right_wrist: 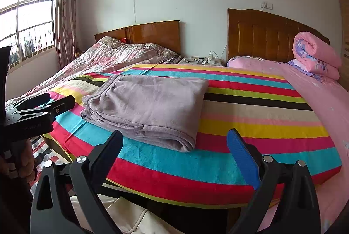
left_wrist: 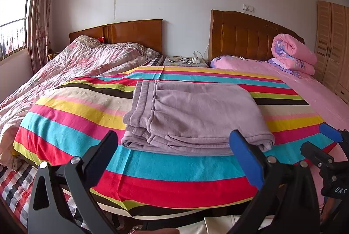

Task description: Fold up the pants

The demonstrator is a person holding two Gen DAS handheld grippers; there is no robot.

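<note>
Both claws [left_wrist: 174, 146] [right_wrist: 176, 144] gape just short of folded pants [left_wrist: 192, 116].

Pants [left_wrist: 192, 116]: soft matt fleece cloth, ribbed waistband at 9 o'clock. Striped sheet [left_wrist: 165, 170]: thin woven cloth, creased. Headboards [left_wrist: 246, 35]: glossy varnished wood. Left gripper [left_wrist: 174, 155] w/ matt black plastic, shiny metal pins; 3 o'clock pad [left_wrist: 244, 155] blue, matt.

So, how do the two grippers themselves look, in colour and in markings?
The left gripper and the right gripper look alike: black angular frames with silver rivets, one black finger and one blue pad. The right gripper's body shows white "DAS" lettering in the left wrist view.
</note>
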